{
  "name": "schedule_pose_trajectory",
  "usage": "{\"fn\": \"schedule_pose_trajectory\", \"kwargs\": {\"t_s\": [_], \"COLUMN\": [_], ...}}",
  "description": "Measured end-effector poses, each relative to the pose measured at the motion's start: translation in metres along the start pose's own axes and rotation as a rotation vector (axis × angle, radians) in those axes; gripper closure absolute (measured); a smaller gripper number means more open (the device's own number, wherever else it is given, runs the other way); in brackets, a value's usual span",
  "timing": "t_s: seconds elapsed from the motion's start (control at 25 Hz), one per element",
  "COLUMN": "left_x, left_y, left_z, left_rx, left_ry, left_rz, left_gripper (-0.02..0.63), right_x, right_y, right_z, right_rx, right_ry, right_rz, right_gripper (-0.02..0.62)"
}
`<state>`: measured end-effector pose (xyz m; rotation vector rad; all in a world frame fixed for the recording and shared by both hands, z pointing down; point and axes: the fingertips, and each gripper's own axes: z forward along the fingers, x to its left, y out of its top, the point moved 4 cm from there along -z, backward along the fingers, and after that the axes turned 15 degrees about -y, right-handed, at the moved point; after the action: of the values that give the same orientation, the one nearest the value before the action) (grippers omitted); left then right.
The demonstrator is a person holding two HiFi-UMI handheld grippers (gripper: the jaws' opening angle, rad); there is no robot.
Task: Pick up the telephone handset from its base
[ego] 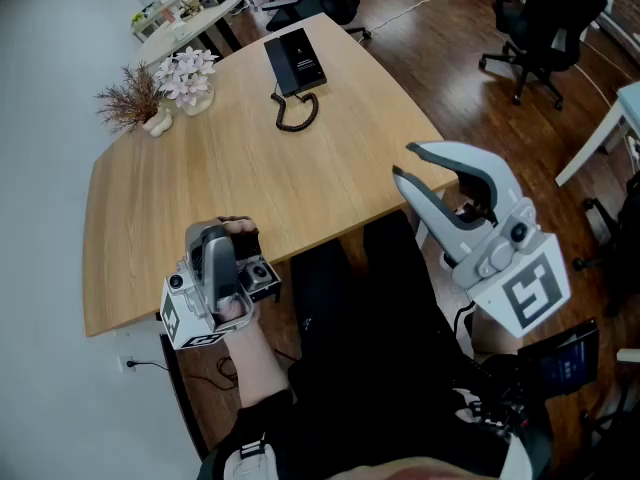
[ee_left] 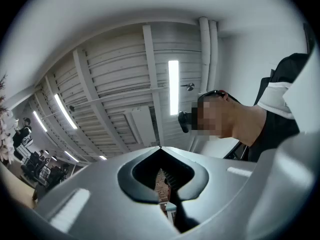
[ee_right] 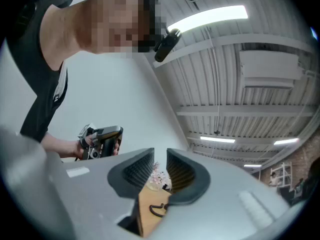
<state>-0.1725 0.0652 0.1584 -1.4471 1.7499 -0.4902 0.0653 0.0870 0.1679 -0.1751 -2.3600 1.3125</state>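
The black telephone (ego: 295,60), its handset lying on the base, sits at the far side of the wooden table (ego: 200,198). Its coiled cord (ego: 297,111) lies just in front of it. My left gripper (ego: 212,236) is shut with nothing in it. It is held at the table's near edge and tilted up toward the ceiling (ee_left: 160,148). My right gripper (ego: 402,161) hovers open and empty off the table's right corner, far from the phone. Through its gap (ee_right: 160,151) I see the cord (ee_right: 157,209) and the table top.
A vase of pink flowers (ego: 185,76) and a dried sprig (ego: 130,98) stand at the table's far left corner. Black office chairs (ego: 540,28) stand on the wood floor beyond. A white desk (ego: 610,118) is at the right. The person's dark lap fills the near foreground.
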Motion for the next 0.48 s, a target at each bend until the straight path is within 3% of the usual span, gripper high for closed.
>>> {"fn": "schedule_pose_trajectory", "kwargs": {"t_s": [0.2,0.48], "left_x": [0.007,0.025], "left_y": [-0.009,-0.027], "left_z": [0.0,-0.013], "left_rx": [0.008,0.047], "left_ry": [-0.007,0.064], "left_rz": [-0.026,-0.073], "left_gripper": [0.604,0.604], "right_x": [-0.004,-0.004], "right_y": [0.002,-0.023], "right_z": [-0.001,0.007], "right_rx": [0.002,0.086], "right_ry": [-0.008,0.017], "right_rz": [-0.029,0.005], "right_gripper": [0.515,0.517]}}
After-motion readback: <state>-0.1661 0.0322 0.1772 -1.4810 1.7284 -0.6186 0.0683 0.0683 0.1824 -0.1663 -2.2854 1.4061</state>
